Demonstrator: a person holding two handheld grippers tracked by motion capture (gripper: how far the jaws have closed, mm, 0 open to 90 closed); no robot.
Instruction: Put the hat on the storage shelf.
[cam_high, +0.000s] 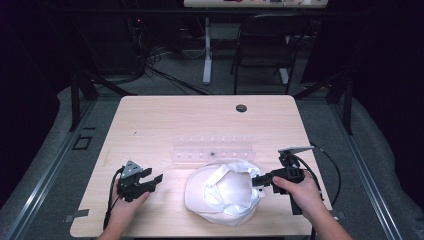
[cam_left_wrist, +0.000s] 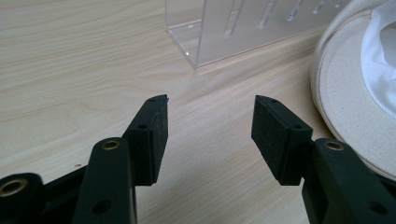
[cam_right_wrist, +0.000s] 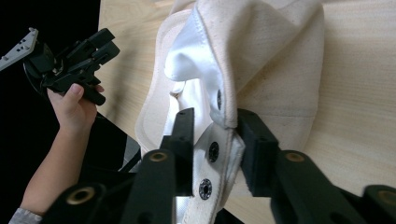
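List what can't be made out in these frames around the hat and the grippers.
- Hat, high view: too small to show whether the right gripper pinches the edge.
- Right gripper view: one pad hidden behind the hat's edge.
- Clear rack, left gripper view: top cut off by the frame.
- Rack slots, high view: too small to tell contents.

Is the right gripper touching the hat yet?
Touching. The right gripper view shows the right gripper with both pads pressed on the white hat's snap-studded rim fold.

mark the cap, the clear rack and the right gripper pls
cap (cam_high: 220, 197): high view, on its white lining.
clear rack (cam_high: 214, 148): high view, on its slotted top.
right gripper (cam_right_wrist: 215, 140): right gripper view, between its tips at the cap's edge.
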